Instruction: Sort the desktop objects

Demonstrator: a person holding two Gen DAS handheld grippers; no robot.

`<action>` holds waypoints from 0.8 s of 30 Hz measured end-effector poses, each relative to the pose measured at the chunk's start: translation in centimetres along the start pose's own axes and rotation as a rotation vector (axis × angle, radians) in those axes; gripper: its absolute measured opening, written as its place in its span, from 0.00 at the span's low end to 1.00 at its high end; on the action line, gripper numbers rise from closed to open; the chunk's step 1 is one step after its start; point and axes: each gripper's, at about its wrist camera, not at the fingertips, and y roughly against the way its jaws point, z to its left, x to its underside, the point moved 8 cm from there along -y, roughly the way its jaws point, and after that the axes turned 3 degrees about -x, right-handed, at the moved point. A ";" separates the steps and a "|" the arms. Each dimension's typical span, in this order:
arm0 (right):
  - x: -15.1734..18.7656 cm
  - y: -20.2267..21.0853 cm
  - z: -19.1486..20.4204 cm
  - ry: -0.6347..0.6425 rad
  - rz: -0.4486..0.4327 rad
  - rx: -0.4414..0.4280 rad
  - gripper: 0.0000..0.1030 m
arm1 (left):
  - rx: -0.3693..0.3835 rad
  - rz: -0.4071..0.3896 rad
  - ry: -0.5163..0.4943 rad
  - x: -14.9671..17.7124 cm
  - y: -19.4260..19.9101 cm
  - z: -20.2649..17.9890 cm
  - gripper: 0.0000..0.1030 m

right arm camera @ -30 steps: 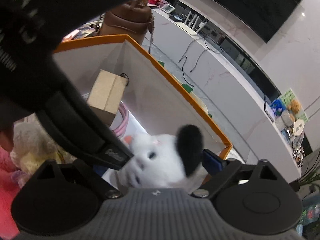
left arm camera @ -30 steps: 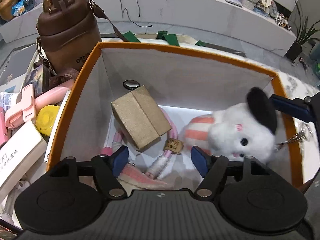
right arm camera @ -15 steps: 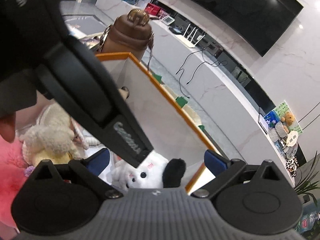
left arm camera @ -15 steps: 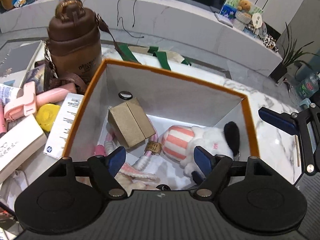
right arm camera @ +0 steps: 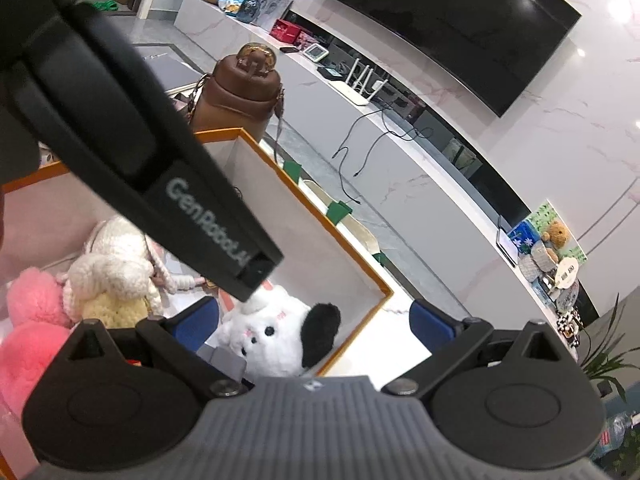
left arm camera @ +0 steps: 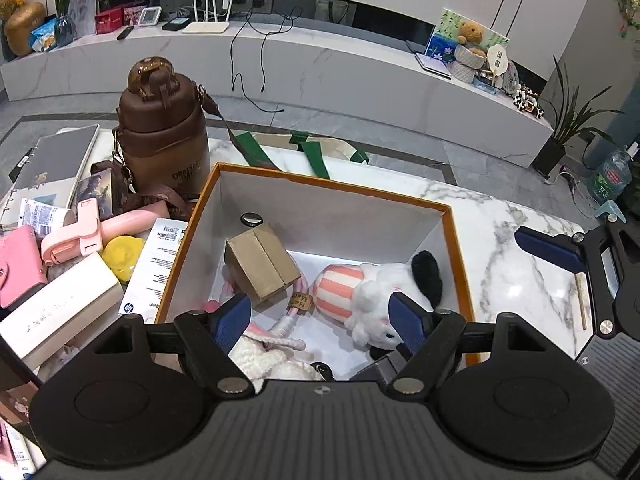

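An orange-rimmed white box [left arm camera: 450,216] stands on the marble table. Inside lie a white plush dog with a black ear and striped body [left arm camera: 376,292], a brown cardboard box [left arm camera: 260,266], a pink rope and knitted cream toys [left arm camera: 272,356]. My left gripper [left arm camera: 320,320] is open and empty above the box's near side. My right gripper [right arm camera: 316,322] is open and empty above the box's right corner, over the plush dog [right arm camera: 276,338]; it shows at the right in the left wrist view [left arm camera: 560,248]. The left gripper's body [right arm camera: 160,160] crosses the right wrist view.
Left of the box lie a brown bottle with strap [left arm camera: 164,136], a pink device [left arm camera: 100,228], a yellow item [left arm camera: 120,252], white cartons [left arm camera: 56,304], a pink wallet [left arm camera: 18,264] and a notebook [left arm camera: 52,160]. A green-handled tote [left arm camera: 316,152] lies behind. Pink plush [right arm camera: 28,320] lies in the box.
The right gripper let go of the plush dog, which now lies in the box. Both grippers have risen and pulled back from the box.
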 end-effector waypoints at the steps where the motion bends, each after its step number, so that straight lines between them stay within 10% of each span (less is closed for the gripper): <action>1: -0.1 0.2 -0.1 -0.004 -0.002 0.002 0.98 | 0.000 -0.004 -0.005 0.0 0.3 -0.1 0.87; 24: -0.5 5.7 1.1 -0.402 -0.106 -0.069 0.99 | -0.170 -0.234 -0.110 0.5 7.5 0.7 0.88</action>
